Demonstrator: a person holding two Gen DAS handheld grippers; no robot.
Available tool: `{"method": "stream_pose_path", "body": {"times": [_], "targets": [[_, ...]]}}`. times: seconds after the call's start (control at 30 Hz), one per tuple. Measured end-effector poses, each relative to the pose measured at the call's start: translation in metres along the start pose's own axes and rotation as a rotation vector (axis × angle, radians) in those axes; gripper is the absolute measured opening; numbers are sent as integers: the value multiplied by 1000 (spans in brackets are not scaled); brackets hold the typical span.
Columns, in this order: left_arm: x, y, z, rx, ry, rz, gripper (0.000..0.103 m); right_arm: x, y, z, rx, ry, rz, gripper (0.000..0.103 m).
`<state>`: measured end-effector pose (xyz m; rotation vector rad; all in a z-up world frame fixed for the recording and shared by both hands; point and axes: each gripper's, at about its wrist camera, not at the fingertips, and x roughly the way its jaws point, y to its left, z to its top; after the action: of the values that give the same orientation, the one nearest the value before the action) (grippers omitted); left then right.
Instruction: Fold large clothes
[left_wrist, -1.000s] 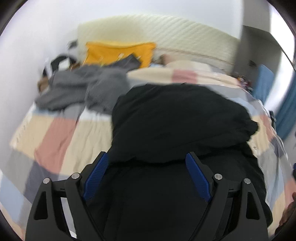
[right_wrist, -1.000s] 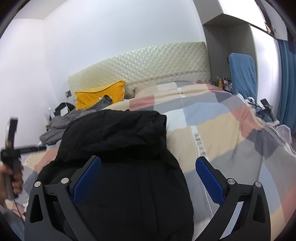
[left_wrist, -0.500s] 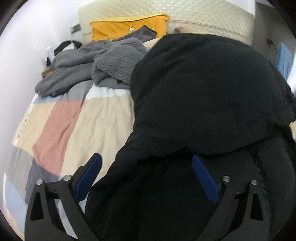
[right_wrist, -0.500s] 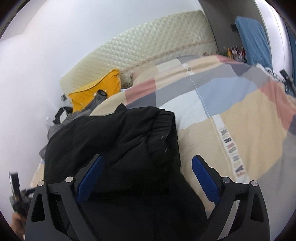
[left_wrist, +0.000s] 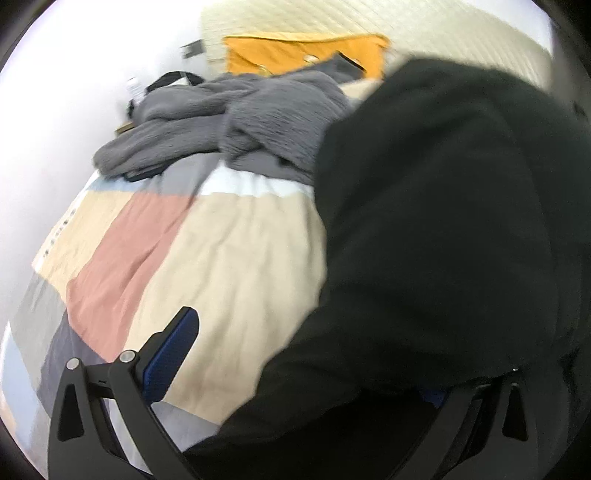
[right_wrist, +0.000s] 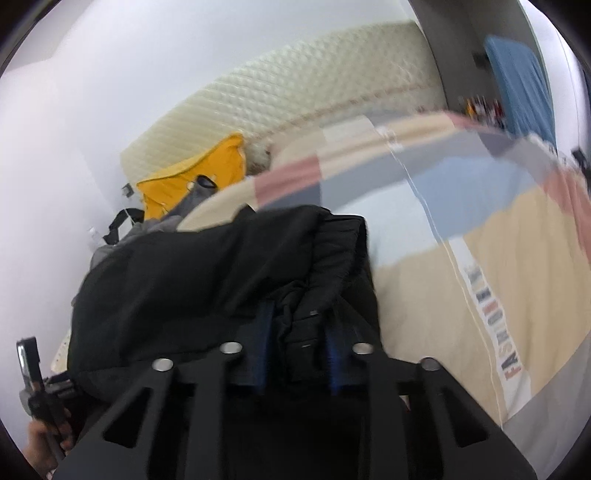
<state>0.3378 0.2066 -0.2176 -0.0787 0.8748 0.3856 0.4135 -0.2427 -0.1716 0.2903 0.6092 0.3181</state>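
Right wrist view: my right gripper (right_wrist: 297, 350) has just been closing, and its two blue pads now pinch a bunched fold of the black jacket (right_wrist: 207, 280) between them. The jacket lies heaped on the patchwork quilt (right_wrist: 461, 258), toward the quilt's left side as this camera sees it, with bare beige, blue and pink patches stretching off to the right of it. Beyond the jacket, a yellow pillow (right_wrist: 192, 181) leans against the cream quilted headboard (right_wrist: 295, 96). At the lower left, past the jacket's edge, a hand (right_wrist: 38, 441) grips the other tool's handle.

In the left wrist view, my left gripper (left_wrist: 306, 373) stands spread wide, its jaws having just been opening. One blue finger (left_wrist: 170, 354) shows over the quilt (left_wrist: 221, 258); the other is mostly hidden under the jacket (left_wrist: 443, 221), whose edge drapes across between the two. I clamp nothing on this side. Behind the jacket, a grey fleece garment (left_wrist: 236, 118) lies crumpled on the quilt, with the yellow pillow (left_wrist: 295, 51) further back.
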Motion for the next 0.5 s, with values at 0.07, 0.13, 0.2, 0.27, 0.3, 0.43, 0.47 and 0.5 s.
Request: {"method": "stream_pose_path", "body": {"times": [0.07,0.13,0.2,0.27,0.3,0.43,0.47,0.5], "targets": [[-7,6,3,-31,-34,9,103,-8,15,4,-31,-28,17,16],[-17,15,6,-78,-92,20,103,-17,31,7,-72,-59,31,15],[-22,28,10,-133,-117,14,103,-21,42,9,-110,-81,23,15],[-19,35,11,-171,-97,-4,103,-18,46,10,-142,-84,-13,14],[-18,37,10,-179,-90,-12,103,-13,46,9,-157,-63,-50,14],[-19,31,6,-156,-88,-35,103,3,31,0,-173,-5,-126,14],[-20,28,6,-142,-94,-33,103,7,28,-3,-183,0,-143,14],[-20,25,5,-131,-97,-33,103,10,25,-6,-193,1,-155,15]]}}
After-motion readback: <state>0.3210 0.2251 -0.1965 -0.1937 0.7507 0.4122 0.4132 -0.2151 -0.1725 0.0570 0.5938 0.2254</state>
